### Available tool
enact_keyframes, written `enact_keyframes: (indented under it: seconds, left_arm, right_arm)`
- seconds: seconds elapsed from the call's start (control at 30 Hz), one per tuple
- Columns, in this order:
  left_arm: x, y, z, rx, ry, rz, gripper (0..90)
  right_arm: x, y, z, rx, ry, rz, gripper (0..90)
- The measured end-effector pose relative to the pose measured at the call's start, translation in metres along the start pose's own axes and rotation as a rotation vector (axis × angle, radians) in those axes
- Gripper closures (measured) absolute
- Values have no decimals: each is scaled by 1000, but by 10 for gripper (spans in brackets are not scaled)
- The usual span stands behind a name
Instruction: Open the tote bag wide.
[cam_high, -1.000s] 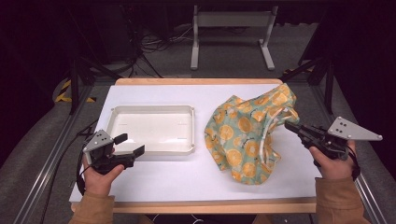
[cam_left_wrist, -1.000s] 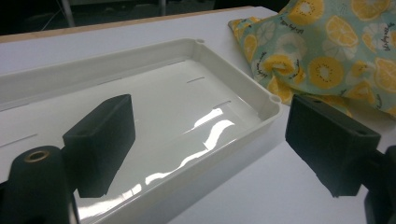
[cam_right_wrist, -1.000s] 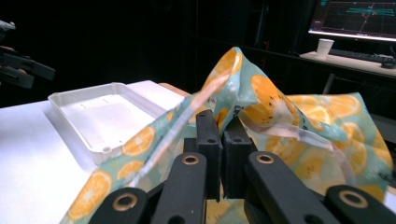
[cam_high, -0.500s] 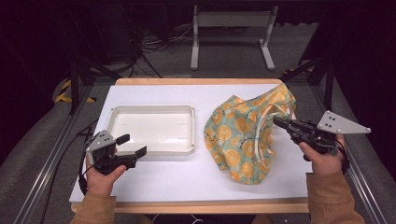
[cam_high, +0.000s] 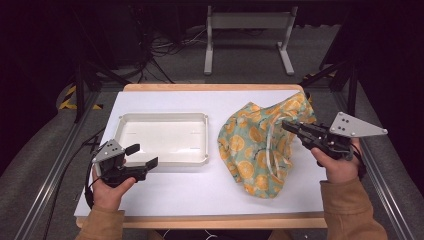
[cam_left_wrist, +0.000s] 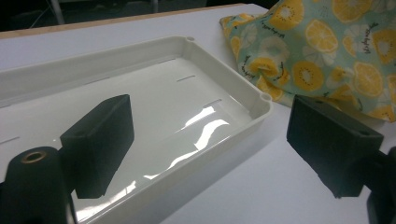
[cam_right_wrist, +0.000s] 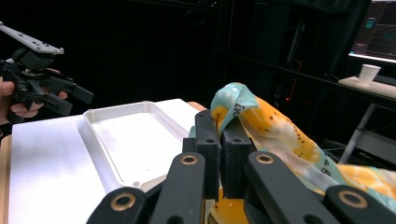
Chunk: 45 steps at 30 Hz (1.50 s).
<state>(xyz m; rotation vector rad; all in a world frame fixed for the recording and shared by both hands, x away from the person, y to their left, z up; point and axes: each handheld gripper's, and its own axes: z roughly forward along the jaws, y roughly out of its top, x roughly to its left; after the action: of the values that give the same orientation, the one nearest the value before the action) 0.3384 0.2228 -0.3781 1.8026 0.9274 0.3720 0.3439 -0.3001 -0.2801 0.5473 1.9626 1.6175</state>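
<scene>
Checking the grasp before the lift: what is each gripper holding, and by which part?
The right gripper pinches the orange-print cloth bag by a raised fold at its edge. The left gripper holds nothing.

A white tray (cam_high: 162, 137) is lying on the white table top (cam_high: 200, 185), its glossy floor reflecting light; a grey metal stand (cam_high: 247, 22) is standing on the floor beyond the table; a paper cup (cam_right_wrist: 369, 73) is sitting beside a lit monitor (cam_right_wrist: 376, 28).
</scene>
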Motion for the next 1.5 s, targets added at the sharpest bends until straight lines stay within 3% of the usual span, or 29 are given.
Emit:
enact_keyframes:
  seconds: [0.2, 0.4, 0.63, 0.77, 1.1, 1.3, 1.5]
  left_arm:
    - [-10, 4, 5, 14, -35, 36, 152]
    - [-9, 4, 4, 9, -34, 21, 151]
    - [-15, 6, 9, 17, -55, 33, 150]
    - [-25, 13, 18, 7, -96, 34, 138]
    - [-60, 38, 51, 17, -185, 121, 135]
    - [-79, 53, 75, 19, -236, 151, 137]
    - [-91, 67, 88, 5, -271, 176, 138]
  right_arm:
    - [3, 4, 10, 9, 17, -7, 876]
    - [6, 8, 22, 20, 41, -12, 877]
    - [7, 6, 29, 36, 52, -10, 878]
    - [7, 6, 32, 39, 55, -13, 878]
    - [6, 8, 34, 43, 59, -21, 878]
    - [5, 7, 34, 42, 59, -15, 878]
    - [4, 7, 34, 40, 61, -17, 878]
